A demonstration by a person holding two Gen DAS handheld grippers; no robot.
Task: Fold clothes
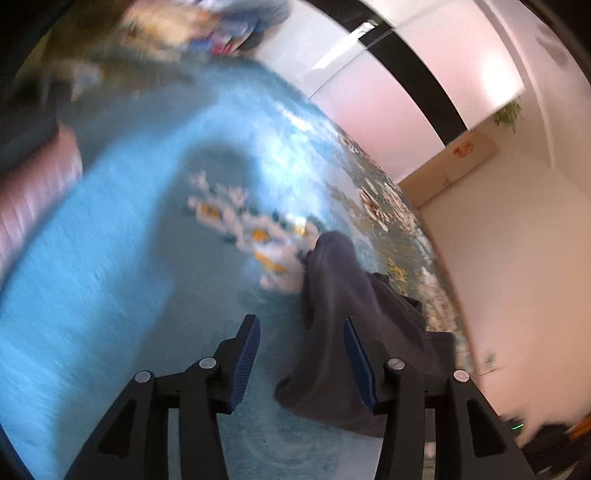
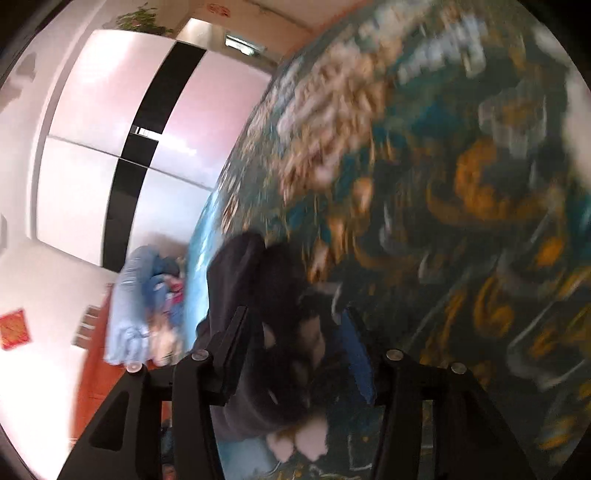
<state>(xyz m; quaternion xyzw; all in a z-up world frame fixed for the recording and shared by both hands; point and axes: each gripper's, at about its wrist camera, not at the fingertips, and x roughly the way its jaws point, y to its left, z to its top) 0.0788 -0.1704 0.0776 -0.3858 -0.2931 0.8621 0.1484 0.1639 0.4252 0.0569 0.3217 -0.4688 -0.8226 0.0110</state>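
A: From the left wrist, what does the garment look like?
B: A dark grey garment (image 1: 354, 314), soft and matte, bunched into a tall ridge with loose folds. It lies on the blue bedspread (image 1: 110, 258), beside a white and orange flower print (image 1: 258, 229). One flap drapes toward the camera, behind the right-hand finger.

A: And the left gripper (image 1: 301, 362)?
B: Released. Its blue-padded fingers stand wide apart with bare bedspread between them; the cloth passes just behind one finger, not pinched.

A: Anything else there?
B: A pink fabric roll (image 1: 33, 195) at the left edge and a blurred heap of clothes (image 1: 207, 22) at the top.

A: The right wrist view?
B: Much motion blur. The same garment (image 2: 258, 295) reads almost black here, crumpled into a thick bundle against the patterned spread (image 2: 443, 184).

A: The right gripper (image 2: 291, 347)?
B: Its fingers are spread, with the bundle filling the gap between them. I cannot tell whether they are pressing on it. A light blue pile (image 2: 133, 295) sits further off.
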